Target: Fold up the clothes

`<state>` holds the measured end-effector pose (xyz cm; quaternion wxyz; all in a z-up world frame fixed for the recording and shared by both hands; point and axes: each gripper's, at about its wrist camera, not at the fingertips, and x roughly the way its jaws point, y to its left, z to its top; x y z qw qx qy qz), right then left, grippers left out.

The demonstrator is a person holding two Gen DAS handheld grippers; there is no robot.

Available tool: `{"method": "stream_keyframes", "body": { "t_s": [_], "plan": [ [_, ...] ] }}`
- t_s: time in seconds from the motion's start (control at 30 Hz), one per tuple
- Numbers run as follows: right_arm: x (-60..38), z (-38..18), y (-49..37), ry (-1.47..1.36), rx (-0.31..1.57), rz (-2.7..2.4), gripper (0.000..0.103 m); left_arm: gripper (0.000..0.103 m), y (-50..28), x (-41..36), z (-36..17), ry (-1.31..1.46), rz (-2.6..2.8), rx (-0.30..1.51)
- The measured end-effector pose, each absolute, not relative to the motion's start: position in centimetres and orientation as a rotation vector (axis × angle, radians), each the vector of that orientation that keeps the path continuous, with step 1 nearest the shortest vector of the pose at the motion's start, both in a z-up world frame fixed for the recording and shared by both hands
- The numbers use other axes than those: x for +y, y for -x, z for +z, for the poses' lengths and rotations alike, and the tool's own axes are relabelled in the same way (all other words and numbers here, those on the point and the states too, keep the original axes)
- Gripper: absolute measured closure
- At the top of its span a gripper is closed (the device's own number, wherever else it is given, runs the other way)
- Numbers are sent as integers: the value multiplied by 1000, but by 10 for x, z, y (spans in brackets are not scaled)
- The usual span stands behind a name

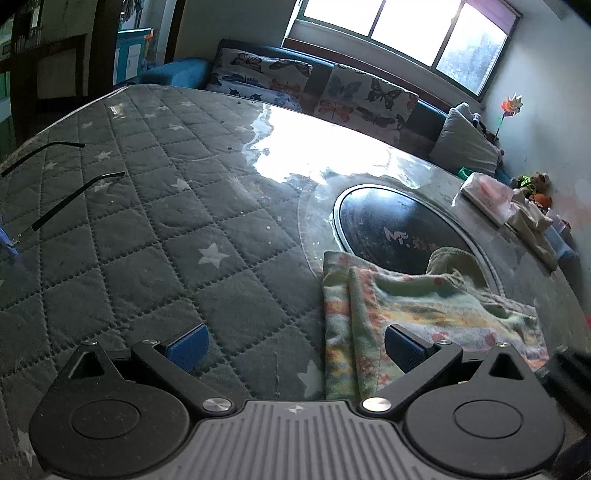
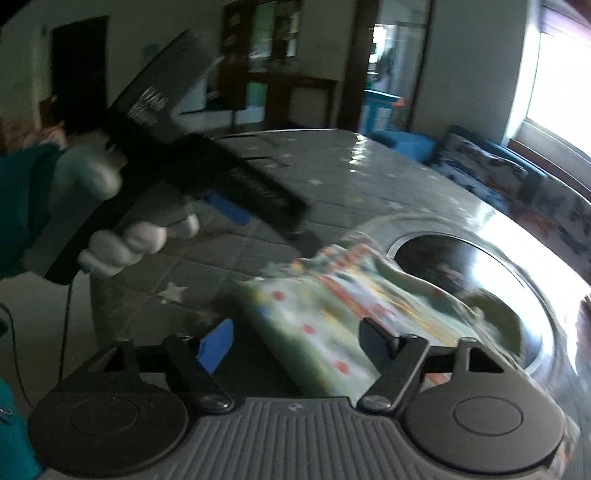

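Left wrist view sits low over the table (image 1: pixel 155 229), just behind the left gripper (image 1: pixel 295 345), facing the window (image 1: pixel 402 26) and sofa (image 1: pixel 314 88). Right wrist view, blurred, rides behind the right gripper (image 2: pixel 295 345), angled toward a doorway (image 2: pixel 391 74). Both take in the folded cloth (image 1: pixel 417 314) (image 2: pixel 332 314), close, and the dark round inset (image 1: pixel 399 225) (image 2: pixel 458 266).

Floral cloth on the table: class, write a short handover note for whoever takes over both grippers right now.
Left gripper: open, holding nothing, its right finger over the cloth's near edge.
Right gripper: open, holding nothing, right at the cloth; that view is blurred.
The floral cloth lies on the table, partly folded with layers overlapping, its far end bunched against the dark round inset.
Done: a rough first fold, it seems.
Left: probably grip the near edge, flatten the bunched end, finish folding.
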<state>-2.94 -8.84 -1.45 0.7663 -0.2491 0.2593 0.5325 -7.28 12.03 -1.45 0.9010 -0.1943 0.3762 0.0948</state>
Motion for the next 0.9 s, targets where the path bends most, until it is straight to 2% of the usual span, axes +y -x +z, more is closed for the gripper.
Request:
{"method": "stream_keyframes", "body": {
  "t_s": [0.13,0.2,0.23,0.37,0.73,0.77,0.9],
  "plan": [
    [-64,-24,38,620,569,1193,53,0,69,124,-11,438,177,781],
    [-55,-29,43,672,540,1164,57,0,68,125,-10,461,162,788],
    [-52,-32,46,699,524,1151,66,0,67,126,-10,472,155,792],
    [-54,-28,45,646,537,1159,83,0,64,128,-11,531,130,812],
    [-93,9,29,389,518,1150,93,0,47,124,-18,801,21,865],
    [-97,10,29,378,514,1156,96,1,45,122,-19,820,2,869],
    [-106,14,32,357,489,1160,97,4,37,116,-21,865,-30,872]
  ]
}}
